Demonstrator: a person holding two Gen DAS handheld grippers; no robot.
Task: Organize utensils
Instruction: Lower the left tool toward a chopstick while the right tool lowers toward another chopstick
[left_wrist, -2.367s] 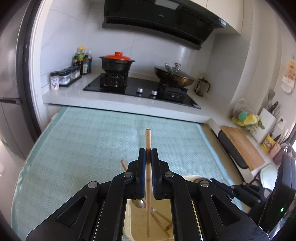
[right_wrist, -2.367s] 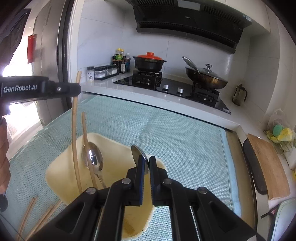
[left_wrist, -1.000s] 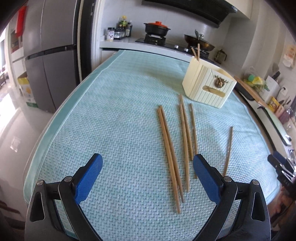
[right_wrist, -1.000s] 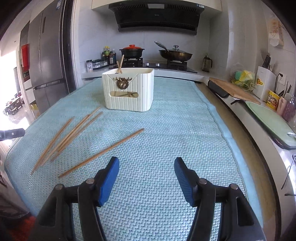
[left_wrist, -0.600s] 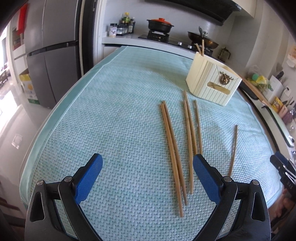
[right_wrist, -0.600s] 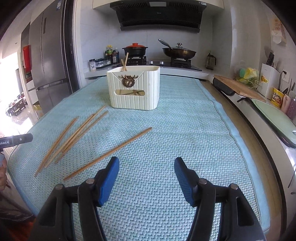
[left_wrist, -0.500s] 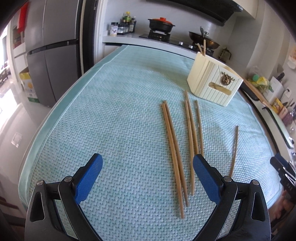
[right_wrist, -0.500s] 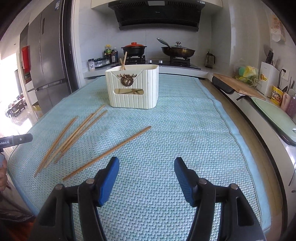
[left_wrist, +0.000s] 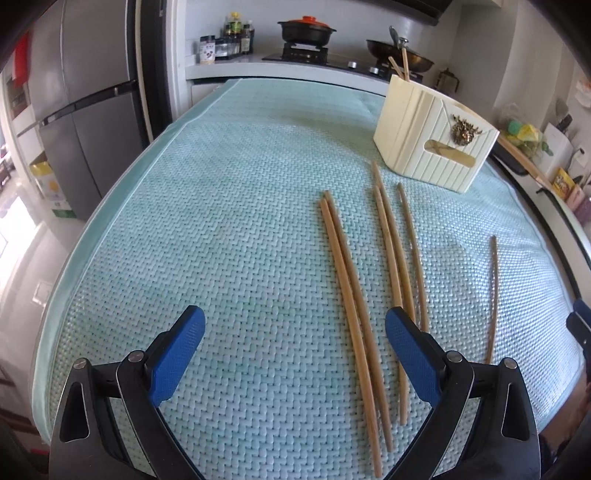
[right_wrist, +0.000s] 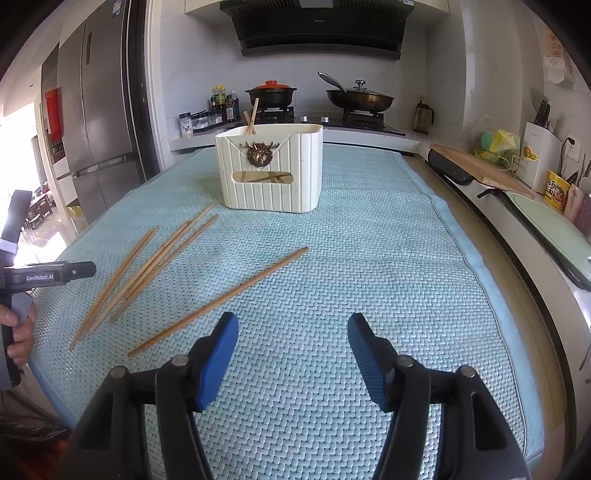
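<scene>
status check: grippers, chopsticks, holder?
Left gripper open, empty; right gripper open, empty. Six chopsticks loose on mat: five grouped, one apart. Holder upright, two chopsticks inside. Nothing blocking.

Holder (right_wrist: 271, 173) contents mostly hidden behind cream wall — only two stick tips (right_wrist: 252, 116) protrude. Left tongs (left_wrist: 295, 347) partly cover chopsticks (left_wrist: 400, 280). Bottle labels on rear table (right_wrist: 218, 129) unreadable.

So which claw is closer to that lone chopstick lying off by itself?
Right. The right claw hovers open just beside the lone chopstick's near end; the left claw sits over the grouped chopsticks, farther away.
</scene>
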